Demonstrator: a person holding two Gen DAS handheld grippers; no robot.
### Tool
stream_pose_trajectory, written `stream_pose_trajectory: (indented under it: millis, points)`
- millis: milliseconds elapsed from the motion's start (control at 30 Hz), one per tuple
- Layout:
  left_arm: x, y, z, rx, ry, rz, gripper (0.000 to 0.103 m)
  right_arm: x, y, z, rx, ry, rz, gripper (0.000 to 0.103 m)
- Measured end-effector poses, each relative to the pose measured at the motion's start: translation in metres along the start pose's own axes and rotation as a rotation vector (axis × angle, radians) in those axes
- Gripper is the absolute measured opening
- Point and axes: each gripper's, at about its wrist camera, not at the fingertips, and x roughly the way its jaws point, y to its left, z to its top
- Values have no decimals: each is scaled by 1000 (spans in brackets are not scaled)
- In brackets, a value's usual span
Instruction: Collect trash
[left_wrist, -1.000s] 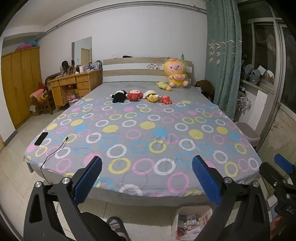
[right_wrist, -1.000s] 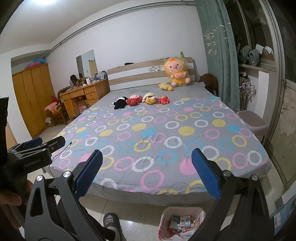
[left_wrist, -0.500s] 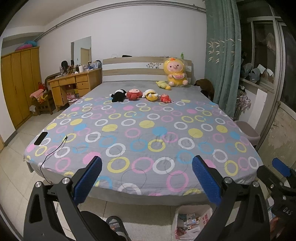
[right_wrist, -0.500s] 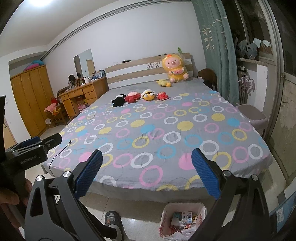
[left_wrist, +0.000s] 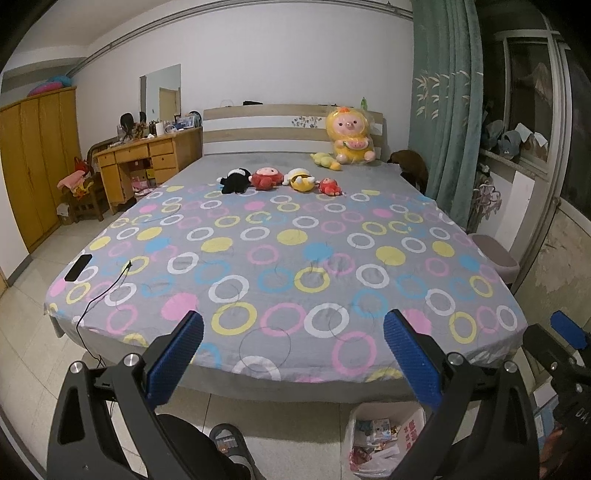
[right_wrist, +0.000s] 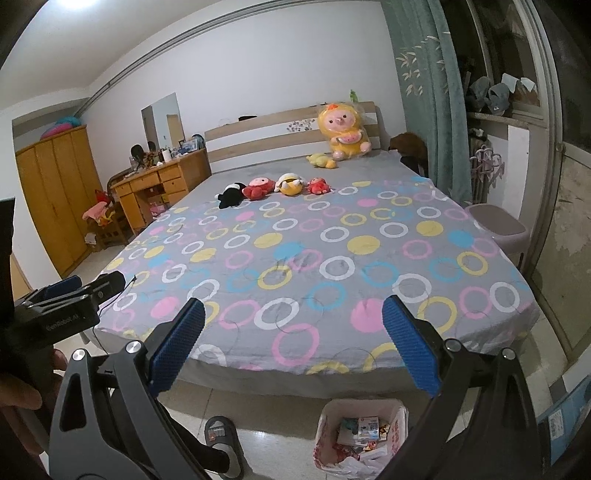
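Note:
A white trash bin (right_wrist: 364, 432) lined with a bag and holding wrappers stands on the floor at the foot of the bed; it also shows in the left wrist view (left_wrist: 384, 439). My left gripper (left_wrist: 293, 356) is open and empty, held above the floor before the bed (left_wrist: 288, 254). My right gripper (right_wrist: 293, 345) is open and empty, above and just behind the bin. The left gripper also shows at the left edge of the right wrist view (right_wrist: 70, 291). No loose trash shows on the bed.
Several plush toys (left_wrist: 280, 179) lie near the headboard, with a big yellow one (left_wrist: 351, 136). A black phone (left_wrist: 78, 267) and cable lie on the bed's left corner. A desk (left_wrist: 147, 158), wardrobe (left_wrist: 33, 166), stool (right_wrist: 495, 225) and slipper (right_wrist: 218, 432) surround the bed.
Both views have risen and pulled back slightly from the bed; the bin shows more fully in the right wrist view. Both grippers stay open.

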Motion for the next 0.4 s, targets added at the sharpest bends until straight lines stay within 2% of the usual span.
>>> stream_pose_trajectory:
  millis: [400]
  points:
    - [9,-6,-9,49,14,42,96,7,3,-7,13,28,-5,94]
